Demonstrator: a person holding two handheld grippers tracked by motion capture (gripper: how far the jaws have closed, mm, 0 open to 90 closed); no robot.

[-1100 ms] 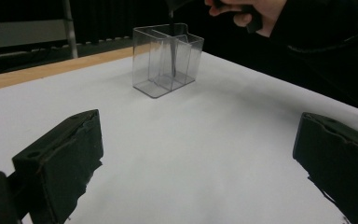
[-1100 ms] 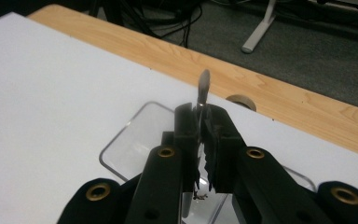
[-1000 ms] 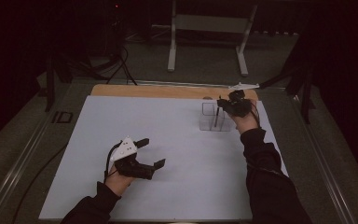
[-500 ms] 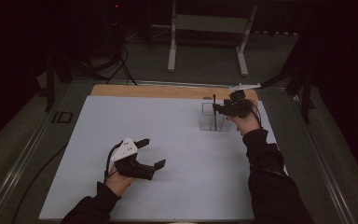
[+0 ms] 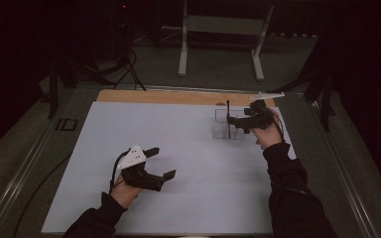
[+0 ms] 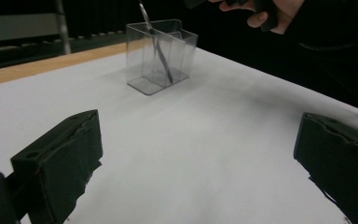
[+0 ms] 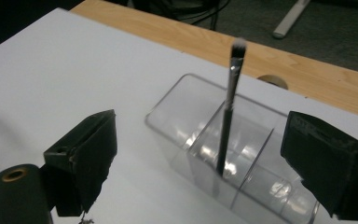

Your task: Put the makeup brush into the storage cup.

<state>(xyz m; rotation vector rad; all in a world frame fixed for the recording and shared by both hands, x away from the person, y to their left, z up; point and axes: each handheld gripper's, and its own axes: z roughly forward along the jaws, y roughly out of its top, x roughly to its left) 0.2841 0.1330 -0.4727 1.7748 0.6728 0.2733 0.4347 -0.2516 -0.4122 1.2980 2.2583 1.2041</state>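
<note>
1. Slim dark-handled makeup brush (image 7: 228,116) stands tilted, bristles up, in a compartment of the clear plastic divided organiser box (image 7: 242,154), upper right of the high view.
2. Organiser box sits on the white counter (image 5: 188,148), near its far wooden edge (image 5: 178,96).
3. Right hand-held gripper (image 5: 238,121) hovers just beside the box; its jaws have just been opening and now stand wide apart either side of the brush, not pressing on it.
4. Left hand-held gripper (image 5: 161,163) rests at lower left of the high view, well apart from the box, jaws spread with nothing between them.
</note>
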